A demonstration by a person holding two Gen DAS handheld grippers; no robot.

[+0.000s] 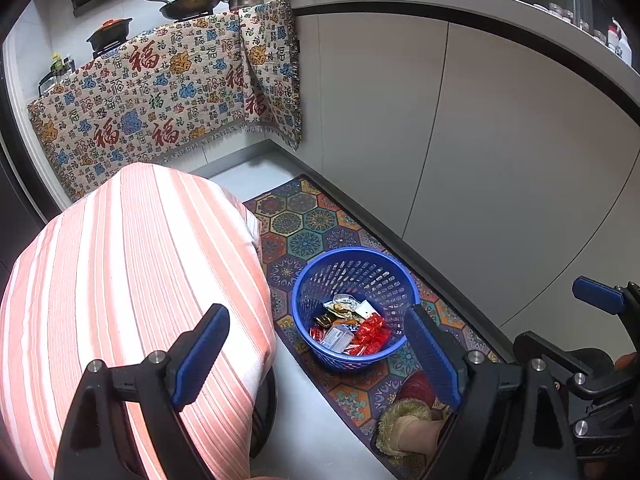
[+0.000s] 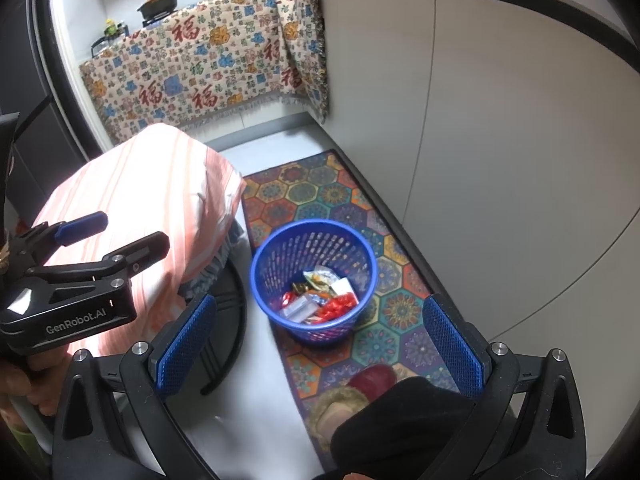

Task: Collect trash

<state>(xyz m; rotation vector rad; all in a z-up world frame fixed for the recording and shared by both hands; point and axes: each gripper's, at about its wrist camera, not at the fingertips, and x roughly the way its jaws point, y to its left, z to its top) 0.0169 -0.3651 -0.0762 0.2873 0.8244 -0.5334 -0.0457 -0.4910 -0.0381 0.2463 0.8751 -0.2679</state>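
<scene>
Kitchen floor is showing no loose litter; wrappers (image 1: 352, 330) are lying inside the blue basket (image 1: 304, 280) on the mat (image 1: 320, 216). I'm holding left gripper (image 1: 316, 350) and right gripper (image 2: 320, 346) apart, empty; next I'm likely scanning for more.

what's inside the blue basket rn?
The blue basket on the patterned mat holds a pile of trash: red wrappers, a clear plastic piece, and foil packets. Whatever lies beneath that pile is covered.
</scene>
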